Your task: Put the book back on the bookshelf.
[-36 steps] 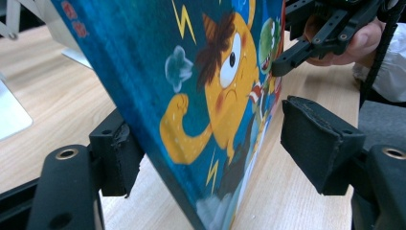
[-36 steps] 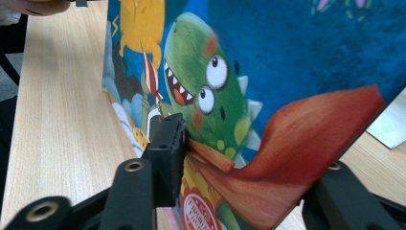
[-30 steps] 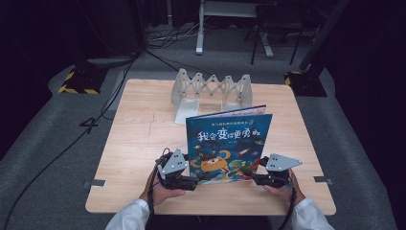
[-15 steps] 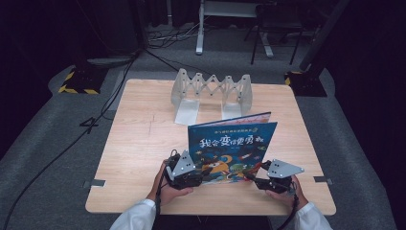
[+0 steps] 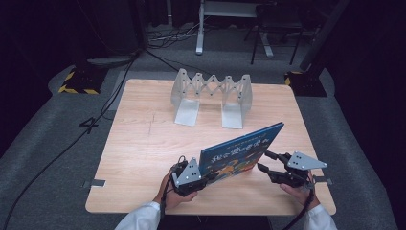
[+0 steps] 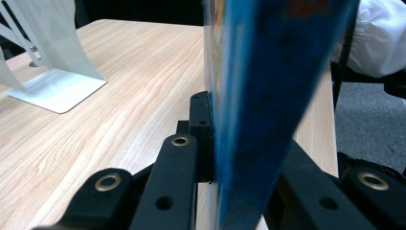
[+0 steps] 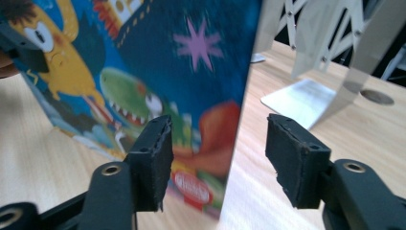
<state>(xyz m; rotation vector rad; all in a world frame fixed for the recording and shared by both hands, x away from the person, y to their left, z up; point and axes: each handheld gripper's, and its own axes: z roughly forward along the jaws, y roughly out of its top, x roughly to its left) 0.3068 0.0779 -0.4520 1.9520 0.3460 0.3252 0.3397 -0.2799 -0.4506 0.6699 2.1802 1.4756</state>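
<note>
Two grippers are seen at the near edge of the bench (image 5: 143, 143), with a book (image 5: 239, 153) held up on edge between them. The left gripper (image 5: 203, 181) has its fingers (image 6: 198, 120) clamped on the book's lower left corner: in the left gripper view the blue cover (image 6: 258, 96) is pinched tight between the two black fingers, which have just been closing. The right gripper (image 5: 263, 160) has fingers (image 7: 153, 158) that stand partly apart and have just been opening; in the right gripper view the book's right edge (image 7: 210, 96) is seen beyond the gap between them, nearer the left finger, and neither pad is pressed on it. The book is tilted, its top edge rising away from the left fingers toward the far right. Past the fingers of both grippers, well apart from the book, a grey folding rack (image 5: 213, 98) is stood on the far half of the bench. Each gripper is held by a hand in a white sleeve (image 5: 139, 218).
</note>
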